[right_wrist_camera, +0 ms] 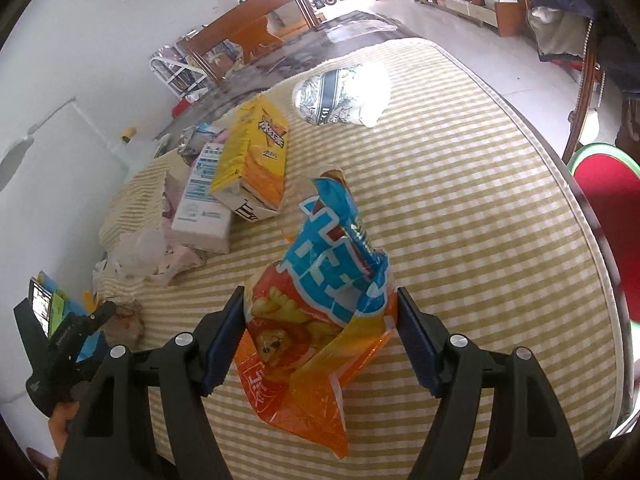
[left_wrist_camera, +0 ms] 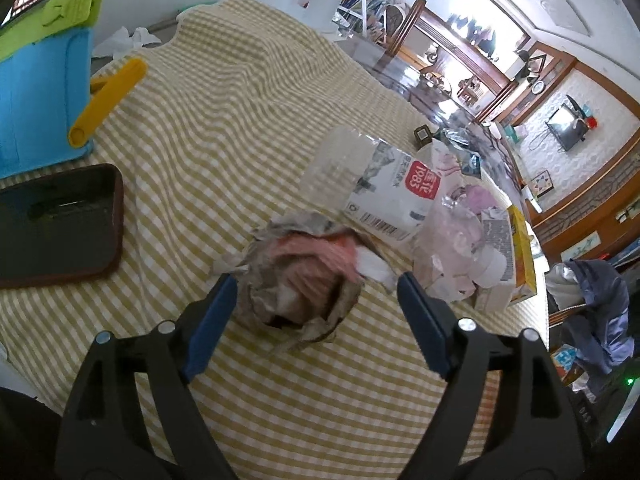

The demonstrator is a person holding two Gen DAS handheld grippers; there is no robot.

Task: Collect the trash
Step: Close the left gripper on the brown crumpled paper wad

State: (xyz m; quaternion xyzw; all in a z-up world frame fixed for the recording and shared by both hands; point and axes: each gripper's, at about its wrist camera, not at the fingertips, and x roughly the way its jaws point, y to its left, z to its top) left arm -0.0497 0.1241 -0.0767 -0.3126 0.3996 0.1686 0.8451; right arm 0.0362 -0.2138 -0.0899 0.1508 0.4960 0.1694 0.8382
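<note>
left claw (left_wrist_camera: 312, 308) spread wide round the paper wad (left_wrist_camera: 304, 280), not pinching | right claw (right_wrist_camera: 320, 332) wide, straddling the snack bag (right_wrist_camera: 320, 304) (lining up a grab, I'd guess) | wad just beside the bottle (left_wrist_camera: 372, 184), cartons (right_wrist_camera: 248, 160) behind

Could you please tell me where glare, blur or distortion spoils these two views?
Right wrist view: glare washes out the clear plastic bottle and the doorway beyond. Left wrist view: the crumpled paper wad looks soft, the far window is overexposed. Both: fisheye bends the checked tablecloth and darkens corners.
</note>
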